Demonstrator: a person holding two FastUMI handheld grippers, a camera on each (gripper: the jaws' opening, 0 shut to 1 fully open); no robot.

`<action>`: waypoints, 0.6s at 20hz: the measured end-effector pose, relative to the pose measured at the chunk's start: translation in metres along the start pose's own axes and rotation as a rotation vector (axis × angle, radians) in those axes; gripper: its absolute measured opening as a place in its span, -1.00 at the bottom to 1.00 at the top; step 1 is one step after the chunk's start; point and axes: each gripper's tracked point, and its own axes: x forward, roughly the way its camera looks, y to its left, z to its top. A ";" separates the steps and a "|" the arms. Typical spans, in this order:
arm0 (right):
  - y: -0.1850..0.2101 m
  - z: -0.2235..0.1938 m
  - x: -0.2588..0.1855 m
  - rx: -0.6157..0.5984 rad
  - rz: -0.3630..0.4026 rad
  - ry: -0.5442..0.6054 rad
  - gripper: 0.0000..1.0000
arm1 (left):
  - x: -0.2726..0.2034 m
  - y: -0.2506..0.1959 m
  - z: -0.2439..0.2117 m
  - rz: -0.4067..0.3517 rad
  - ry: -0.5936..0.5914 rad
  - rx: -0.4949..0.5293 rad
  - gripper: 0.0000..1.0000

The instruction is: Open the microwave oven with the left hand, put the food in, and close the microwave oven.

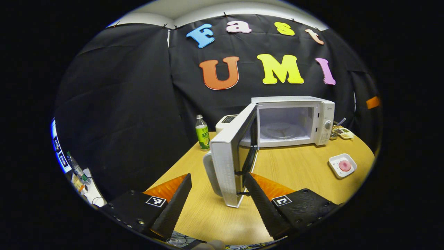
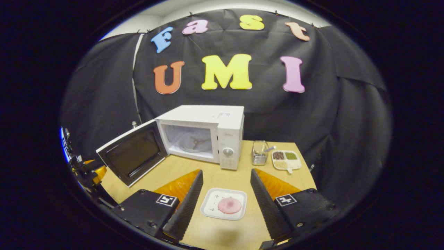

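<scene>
Left gripper (image 1: 216,199) spread open at microwave door (image 1: 230,152), fingers either side of its edge without touching, microwave (image 2: 204,135) open on table (image 2: 239,229), right gripper (image 2: 225,198) spread open over plate (image 2: 210,208) with pink food (image 2: 229,205).

**Microwave open, food on its plate**

The white microwave oven (image 2: 203,135) is seen standing upright at the back of the wooden surface (image 2: 225,177), its door (image 2: 131,152) swung wide open on the left-hand hinge. The cavity is lit and a glass turntable (image 2: 192,143) is visible inside. The pink round food (image 2: 229,205) is seen lying on a white square plate (image 2: 224,204), well in front of the oven.
</scene>
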 end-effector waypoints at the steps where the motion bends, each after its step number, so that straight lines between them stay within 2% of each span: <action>1: -0.011 -0.017 0.010 0.025 -0.003 0.046 0.68 | 0.000 -0.007 0.003 -0.013 -0.003 -0.004 0.90; 3: -0.028 -0.057 0.028 0.094 0.000 0.152 0.54 | 0.002 -0.019 0.011 -0.036 -0.011 -0.020 0.90; 6: -0.040 -0.107 0.052 0.204 0.034 0.289 0.50 | 0.006 -0.032 0.023 -0.051 -0.023 -0.044 0.90; 7: -0.040 -0.120 0.060 0.240 0.052 0.324 0.22 | 0.007 -0.033 0.028 -0.051 -0.025 -0.048 0.90; 8: -0.041 -0.133 0.066 0.262 0.062 0.358 0.17 | 0.006 -0.036 0.032 -0.053 -0.026 -0.052 0.90; 9: -0.043 -0.145 0.071 0.267 0.073 0.389 0.33 | 0.008 -0.038 0.036 -0.048 -0.027 -0.054 0.90; 10: -0.041 -0.152 0.074 0.273 0.083 0.415 0.30 | 0.007 -0.040 0.040 -0.048 -0.029 -0.057 0.90; 11: -0.040 -0.158 0.081 0.276 0.096 0.435 0.04 | 0.007 -0.041 0.043 -0.039 -0.030 -0.057 0.90; 12: -0.042 -0.165 0.089 0.279 0.105 0.455 0.27 | 0.006 -0.041 0.044 -0.032 -0.022 -0.062 0.90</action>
